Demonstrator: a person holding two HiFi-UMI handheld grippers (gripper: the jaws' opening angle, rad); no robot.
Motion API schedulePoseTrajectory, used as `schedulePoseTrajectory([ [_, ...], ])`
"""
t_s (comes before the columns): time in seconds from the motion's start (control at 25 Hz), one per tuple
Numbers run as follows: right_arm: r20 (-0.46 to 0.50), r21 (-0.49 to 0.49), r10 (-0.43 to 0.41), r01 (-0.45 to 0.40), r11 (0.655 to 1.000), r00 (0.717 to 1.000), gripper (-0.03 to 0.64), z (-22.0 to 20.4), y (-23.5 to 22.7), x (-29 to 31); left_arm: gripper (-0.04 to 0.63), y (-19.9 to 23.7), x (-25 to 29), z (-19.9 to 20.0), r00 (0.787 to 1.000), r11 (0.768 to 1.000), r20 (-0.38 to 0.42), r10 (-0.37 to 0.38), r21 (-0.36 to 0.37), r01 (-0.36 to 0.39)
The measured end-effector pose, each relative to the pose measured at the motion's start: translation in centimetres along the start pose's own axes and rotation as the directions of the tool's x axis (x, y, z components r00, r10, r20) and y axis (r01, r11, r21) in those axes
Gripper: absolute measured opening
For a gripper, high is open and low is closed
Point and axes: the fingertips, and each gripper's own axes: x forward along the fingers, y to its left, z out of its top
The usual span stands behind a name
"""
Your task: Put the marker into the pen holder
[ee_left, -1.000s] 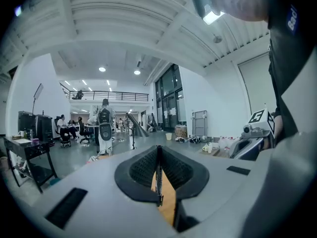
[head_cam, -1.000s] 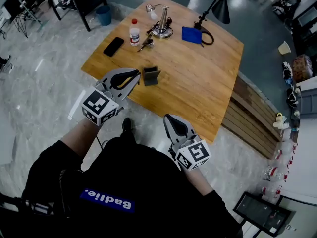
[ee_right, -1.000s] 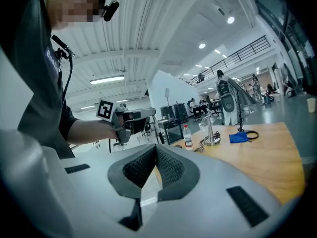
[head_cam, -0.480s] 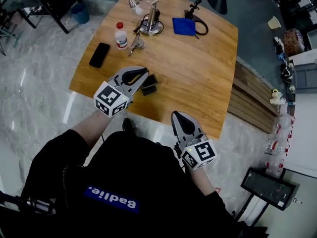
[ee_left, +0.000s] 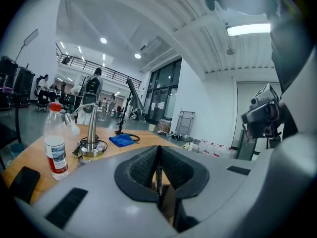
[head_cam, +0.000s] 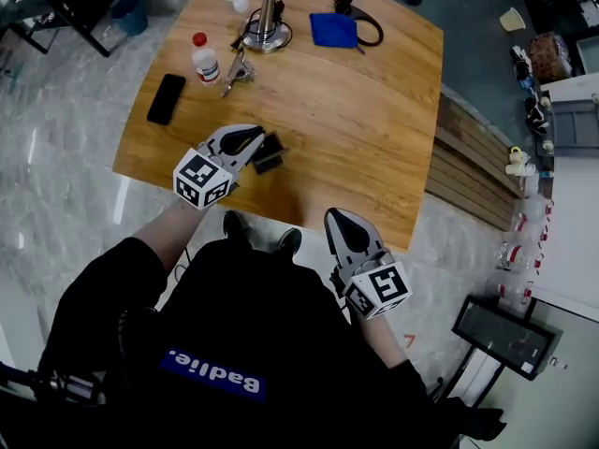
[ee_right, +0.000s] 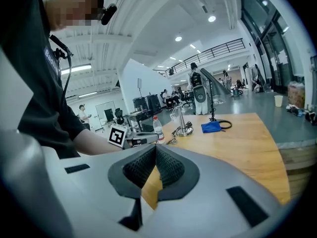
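A thin black marker (ee_left: pixel 159 175) stands upright between the pads of my left gripper (ee_left: pixel 158 150), which is shut on it. In the head view the left gripper (head_cam: pixel 253 137) hovers near the table's front edge. Its tips are right beside the dark grey pen holder (head_cam: pixel 269 153), just left of it. My right gripper (head_cam: pixel 330 217) hangs off the front edge of the wooden table (head_cam: pixel 365 129), over the floor. In its own view the right gripper (ee_right: pixel 155 150) has its pads touching at the tips, with nothing between them.
At the back left of the table are a black phone (head_cam: pixel 167 98), a small red-capped bottle (head_cam: pixel 205 59), keys (head_cam: pixel 236 71) and a metal lamp base (head_cam: pixel 266 26). A blue cloth (head_cam: pixel 335 29) with a black cable lies at the back. Wooden slats (head_cam: pixel 473 181) sit to the right.
My left gripper with the marker has closed in on the pen holder, from a gap to right beside it. The right gripper has barely moved.
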Motion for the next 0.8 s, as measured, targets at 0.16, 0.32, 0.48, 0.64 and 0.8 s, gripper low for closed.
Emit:
schedulePoseTrajectory([
  [0.16,-0.026,-0.001,0.014,-0.014,1.000,1.000,0.006,-0.3,-0.8,-0.5,0.035,0.4,0.4,-1.9,0.999,1.000,-0.036,0.024,-0.013,-0.025],
  [0.32,-0.024,-0.002,0.028,-0.028,1.000,0.999,0.006,-0.5,-1.5,-0.7,0.035,0.7,0.6,-3.3,0.997,0.999,-0.070,0.036,-0.014,-0.037],
  [0.48,-0.026,-0.005,0.037,-0.037,0.999,0.999,0.006,-0.3,-1.7,-0.5,0.035,1.1,0.8,-4.5,0.994,0.999,-0.104,0.046,-0.015,-0.047],
  [0.64,-0.039,-0.010,0.050,-0.051,0.999,0.998,0.006,-0.4,-1.6,-0.5,0.037,1.4,0.8,-5.3,0.991,0.998,-0.130,0.044,-0.028,-0.048],
  [0.8,-0.036,-0.009,0.058,-0.058,0.998,0.998,0.006,-0.6,-1.8,-0.3,0.040,1.6,0.8,-5.8,0.987,0.998,-0.153,0.044,-0.032,-0.050],
])
